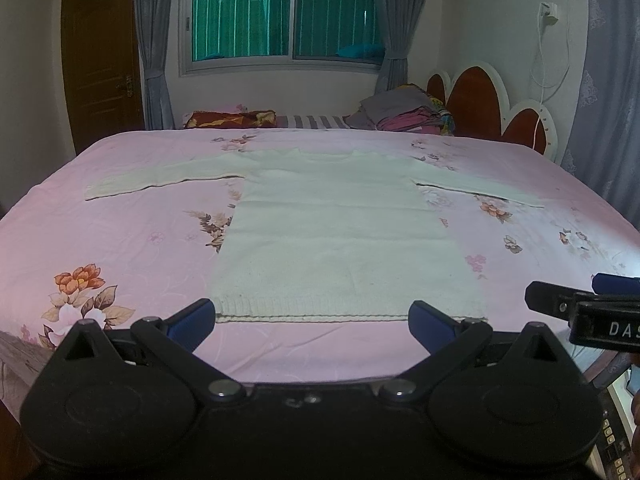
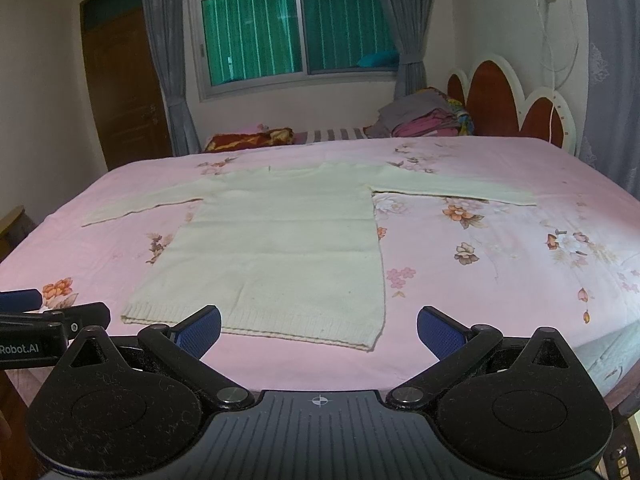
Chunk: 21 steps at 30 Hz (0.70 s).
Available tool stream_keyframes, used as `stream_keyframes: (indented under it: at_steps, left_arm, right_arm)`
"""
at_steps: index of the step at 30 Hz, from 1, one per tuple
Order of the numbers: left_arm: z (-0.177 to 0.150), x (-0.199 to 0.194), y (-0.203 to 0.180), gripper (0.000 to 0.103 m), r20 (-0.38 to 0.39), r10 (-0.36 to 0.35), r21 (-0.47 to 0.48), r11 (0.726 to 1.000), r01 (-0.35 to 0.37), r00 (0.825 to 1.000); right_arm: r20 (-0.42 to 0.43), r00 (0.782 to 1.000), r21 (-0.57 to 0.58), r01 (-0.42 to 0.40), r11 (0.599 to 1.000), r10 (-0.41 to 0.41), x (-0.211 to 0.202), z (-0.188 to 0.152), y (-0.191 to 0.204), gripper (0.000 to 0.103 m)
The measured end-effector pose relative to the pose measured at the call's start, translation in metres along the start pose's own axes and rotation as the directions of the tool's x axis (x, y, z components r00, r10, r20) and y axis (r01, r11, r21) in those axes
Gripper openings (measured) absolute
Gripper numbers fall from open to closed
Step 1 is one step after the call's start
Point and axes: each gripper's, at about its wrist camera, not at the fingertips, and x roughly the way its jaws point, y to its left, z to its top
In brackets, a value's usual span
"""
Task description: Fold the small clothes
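lying flat ahead of both claws: sweater (image 1: pixel 340 236)

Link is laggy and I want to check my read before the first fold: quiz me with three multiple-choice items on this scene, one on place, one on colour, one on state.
1. Where is the sweater's ribbed hem?
A. toward the headboard
B. at the near bed edge, by the grippers
C. hanging off the bed

2. What colour is the bedsheet?
A. pink with flowers
B. plain blue
C. striped grey

3. How are the sweater's sleeves?
A. both folded over the body
B. one folded in
C. both spread out flat

Answers:
1 B: the hem lies just beyond the open left gripper and right gripper.
2 A: pink floral print shows all around the sweater.
3 C: each sleeve stretches sideways from the body, nothing folded yet.
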Motion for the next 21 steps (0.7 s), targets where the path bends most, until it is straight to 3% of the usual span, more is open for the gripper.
stream_keyframes:
  at_steps: [21]
  left_arm:
    - [-0.0007,0.0022,-0.0016,0.102,-0.021,-0.003,-0.012,1.0,0.003,1.0]
  right_arm:
    - [-0.006,1.0,-0.002,0.003,1.0,-0.003,0.0032,0.0001,0.0005,0.103]
